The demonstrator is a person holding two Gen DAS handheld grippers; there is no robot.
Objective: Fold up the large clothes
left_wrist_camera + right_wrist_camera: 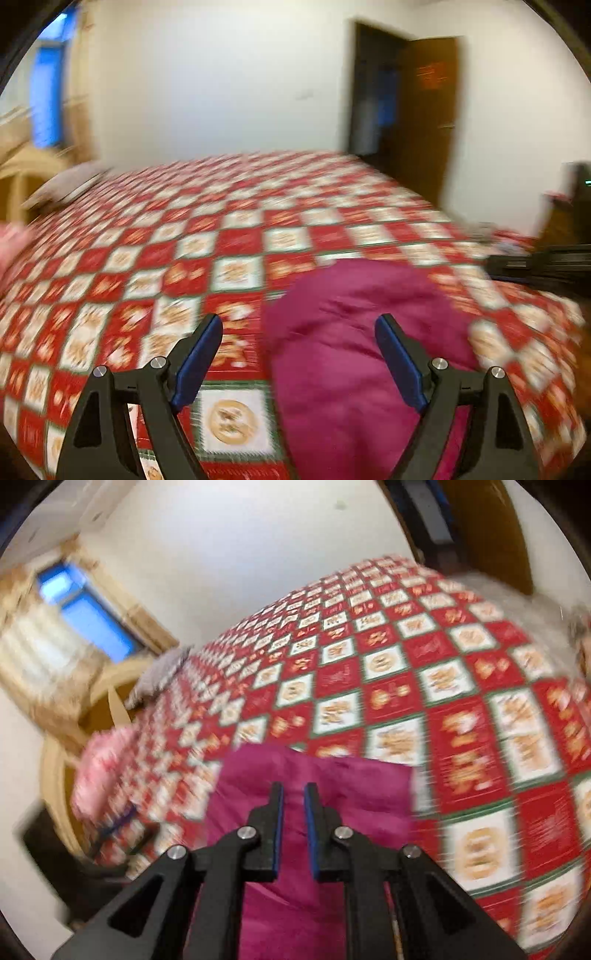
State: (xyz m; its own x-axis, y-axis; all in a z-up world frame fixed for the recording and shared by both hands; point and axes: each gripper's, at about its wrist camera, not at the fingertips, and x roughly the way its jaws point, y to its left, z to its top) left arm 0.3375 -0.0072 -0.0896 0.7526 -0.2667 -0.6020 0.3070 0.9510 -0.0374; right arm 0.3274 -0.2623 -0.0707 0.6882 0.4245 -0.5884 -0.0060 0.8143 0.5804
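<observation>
magenta garment lies on the chequered bed, both tongs above it

the magenta garment [343, 354] lies in a folded heap on the bed [207, 236], near the bed's front edge. the bed is covered by a bedspread [388, 672] of red and white squares with gold motifs and thin green borders. both views are smeared by blur, so fine detail of the cloth's folds cannot be made out.

the left tongs [299, 332] stand spread wide, their blue pads [199, 362] far apart. nothing is between them: the left pad shows over the bedspread, the right one over the garment, and neither presses on the cloth. they appear lifted clear of the garment, pointing down and across the bed.

the right tongs [293, 794] are nearly pressed together, with only a narrow gap between the blue-edged fingers [275, 812]. the garment [314, 812] fills the view behind and below them, and its colour shows through the gap, but no fold can be seen pinched between the pads; whether the tips touch the cloth cannot be told.

at the far side of the bed a grey pillow [159, 672] lies by the headboard [110, 694], and a pink patterned cloth [103, 771] lies at the bed's left edge. a window [88, 609] with pale curtains is behind the headboard. in the left view a dark wooden door [424, 110] stands open in the white wall [221, 81] beyond the bed.
</observation>
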